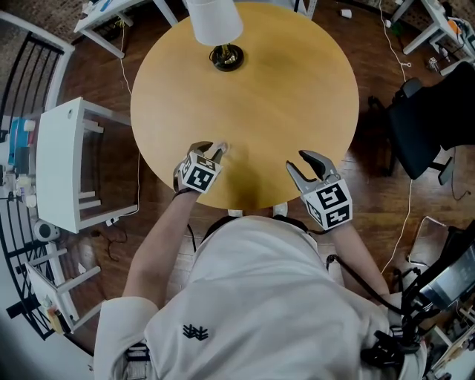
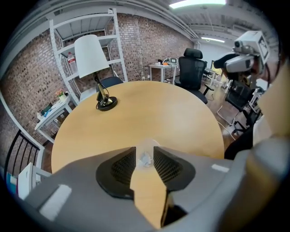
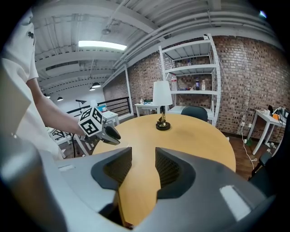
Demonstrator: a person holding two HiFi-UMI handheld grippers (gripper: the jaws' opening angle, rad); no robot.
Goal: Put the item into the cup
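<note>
Table [image 1: 282, 89], round, with lamp [image 1: 215, 22] at its far edge: I am working at the near edge. Right tongs [image 3: 143, 156]: I am holding them spread and empty above the wood. Left tongs [image 2: 145, 152]: the jaws are standing apart, released, pressing nothing. Item [image 2: 144, 158], small and pale: it is lying between the left jaws' tips. Cup: not showing in any view. By my judgement the task is barely beginning; grasping and dropping are remaining.

A white short-sleeved shirt [image 1: 252, 297] bore a dark emblem [image 1: 194, 331]. Grey left gripper [image 1: 215, 151] and right gripper [image 1: 300, 163] carried black-and-white marker cubes [image 1: 199, 174].
</note>
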